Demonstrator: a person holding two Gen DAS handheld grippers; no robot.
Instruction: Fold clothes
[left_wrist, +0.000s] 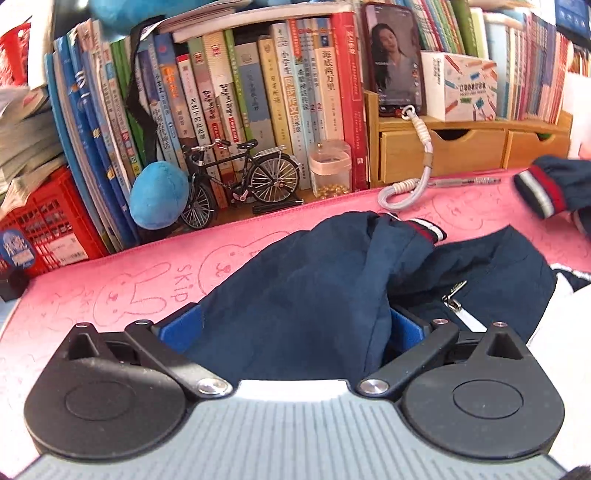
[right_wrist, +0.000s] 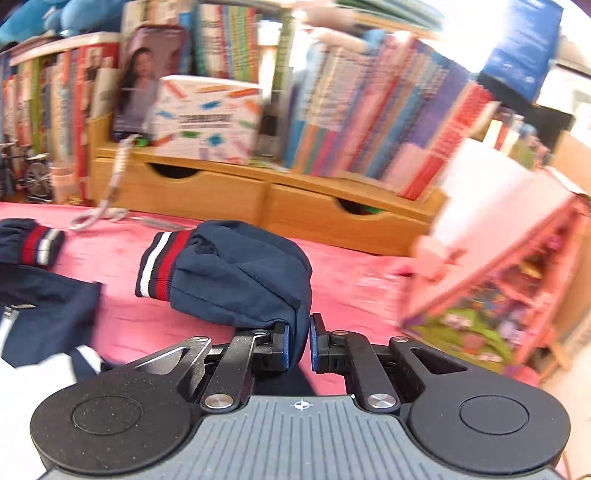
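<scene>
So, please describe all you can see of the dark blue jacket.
The navy jacket looks like thin woven fabric, with ribbed cuffs striped red, white and grey, and a metal zipper pull. It lies crumpled on the pink mat. The left hand-held gripper has one bunched sleeve between its fingers; the right hand-held gripper pinches the other sleeve.
</scene>
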